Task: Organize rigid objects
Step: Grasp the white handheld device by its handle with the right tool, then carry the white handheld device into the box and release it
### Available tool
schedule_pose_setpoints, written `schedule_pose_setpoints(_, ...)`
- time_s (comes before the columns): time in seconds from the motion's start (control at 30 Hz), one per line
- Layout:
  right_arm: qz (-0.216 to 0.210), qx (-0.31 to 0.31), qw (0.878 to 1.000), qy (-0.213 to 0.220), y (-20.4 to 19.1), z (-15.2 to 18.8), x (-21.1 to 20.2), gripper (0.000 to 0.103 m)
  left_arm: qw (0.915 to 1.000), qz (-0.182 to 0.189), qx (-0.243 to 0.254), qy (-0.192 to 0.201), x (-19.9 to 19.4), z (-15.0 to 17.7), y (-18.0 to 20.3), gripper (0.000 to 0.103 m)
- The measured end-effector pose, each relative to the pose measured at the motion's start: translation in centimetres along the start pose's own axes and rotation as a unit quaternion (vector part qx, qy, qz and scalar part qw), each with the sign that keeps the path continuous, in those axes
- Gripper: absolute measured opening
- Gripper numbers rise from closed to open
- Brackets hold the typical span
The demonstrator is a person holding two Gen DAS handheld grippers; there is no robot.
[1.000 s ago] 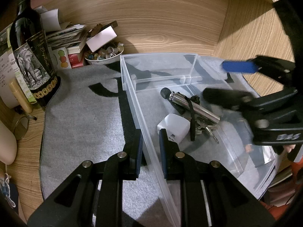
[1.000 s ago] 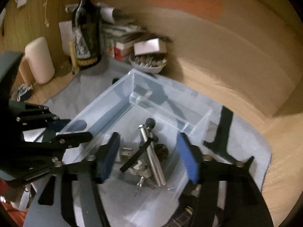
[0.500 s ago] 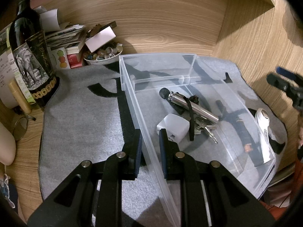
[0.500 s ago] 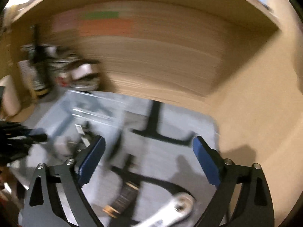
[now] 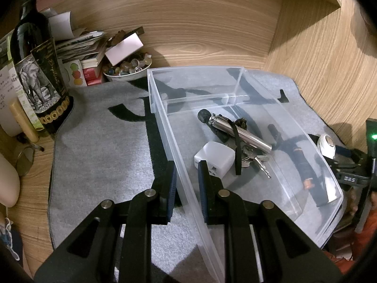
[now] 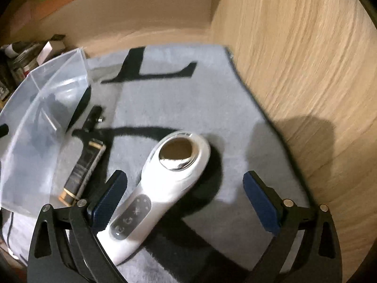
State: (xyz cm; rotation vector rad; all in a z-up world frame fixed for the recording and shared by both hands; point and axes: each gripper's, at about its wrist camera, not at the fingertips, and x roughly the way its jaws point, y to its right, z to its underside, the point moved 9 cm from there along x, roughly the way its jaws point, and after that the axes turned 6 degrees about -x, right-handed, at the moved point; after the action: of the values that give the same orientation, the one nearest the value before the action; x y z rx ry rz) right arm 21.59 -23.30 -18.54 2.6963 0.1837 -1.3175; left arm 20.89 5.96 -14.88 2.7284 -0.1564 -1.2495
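Note:
My left gripper (image 5: 186,179) is shut on the near wall of a clear plastic box (image 5: 179,151). In the box lie a metal flashlight (image 5: 238,133), a white charger cube (image 5: 213,159) and keys (image 5: 255,159). My right gripper (image 6: 186,200) is open, low over a white handheld device (image 6: 165,179) with a round metal head, which lies on the grey mat (image 6: 188,99) between the jaws, untouched. A black tube with a gold end (image 6: 82,169) lies left of it, beside the clear box (image 6: 37,108). The white device also shows in the left wrist view (image 5: 326,145).
A dark wine bottle (image 5: 35,70), stacked papers (image 5: 77,42) and a bowl of beads (image 5: 127,67) stand at the back left. Wooden walls (image 6: 306,70) close the back and right side. A cream candle (image 5: 7,181) stands at the far left.
My right gripper has left the box, swung right and dropped down over the white device. The left gripper has kept its hold on the box wall.

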Motion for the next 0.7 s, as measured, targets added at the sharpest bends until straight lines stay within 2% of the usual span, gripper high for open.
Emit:
schedule_pose_setpoints(0.1,-0.019,0.002,1.0,0.004,-0.3,-0.1,0.6,0.07,1.0,0.0,0.0,0.0,0.0,0.0,0.0,0.017)
schedule_pose_setpoints(0.17,-0.031,-0.005,0.999,0.008,-0.7,-0.5,0.4,0.047,1.0,-0.001,0.0,0.0,0.0,0.0,0.0,0.017)
schedule_pose_setpoints(0.2,-0.034,-0.004,0.999,0.009,-0.7,-0.6,0.3,0.044,1.0,-0.001,0.0,0.0,0.0,0.1,0.0,0.017)
schedule_pose_setpoints(0.27,-0.049,-0.002,0.999,0.011,-0.7,-0.9,0.2,0.041,1.0,0.0,0.0,0.0,0.0,0.1,0.0,0.017)
schedule_pose_setpoints(0.4,-0.044,-0.007,0.998,0.036,-0.7,-1.8,-1.1,0.039,1.0,-0.001,0.002,0.0,0.0,0.1,0.0,0.017)
schedule_pose_setpoints(0.7,-0.049,-0.022,0.993,0.101,-1.9,-6.3,-3.6,0.038,1.0,-0.001,0.002,-0.001,0.0,0.2,0.0,0.017)
